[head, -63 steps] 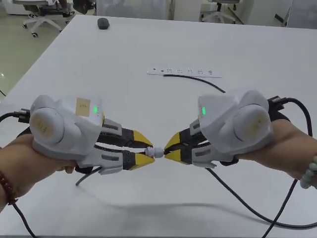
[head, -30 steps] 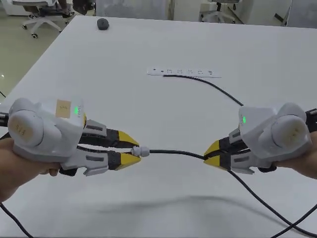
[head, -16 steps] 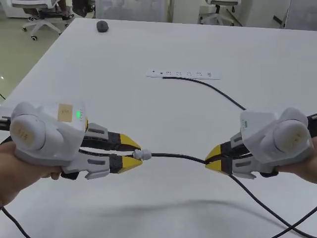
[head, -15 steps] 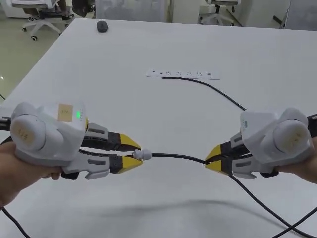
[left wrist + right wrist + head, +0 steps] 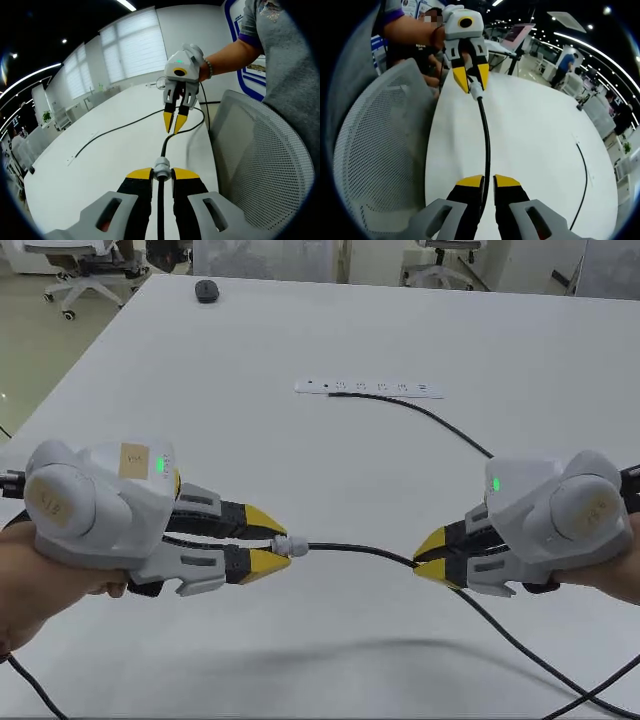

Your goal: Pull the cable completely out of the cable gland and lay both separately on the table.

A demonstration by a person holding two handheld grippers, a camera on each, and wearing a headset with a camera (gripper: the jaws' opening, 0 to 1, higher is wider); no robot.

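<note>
Big white worktop (image 5: 300, 330), with a white power strip (image 5: 369, 389) lying flat midway across and a dark mouse (image 5: 206, 288) near the far edge. Office chairs (image 5: 75, 275) beyond the far-left corner, grey mesh chair back (image 5: 260, 150) close by.

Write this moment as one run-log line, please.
left claw: shut on cable gland | right claw: shut on cable | cable: not yet out of gland

cable gland (image 5: 291, 544) left | cable (image 5: 360, 550) right of it | power strip (image 5: 368, 389) behind | mouse (image 5: 207, 289) farthest back
</note>
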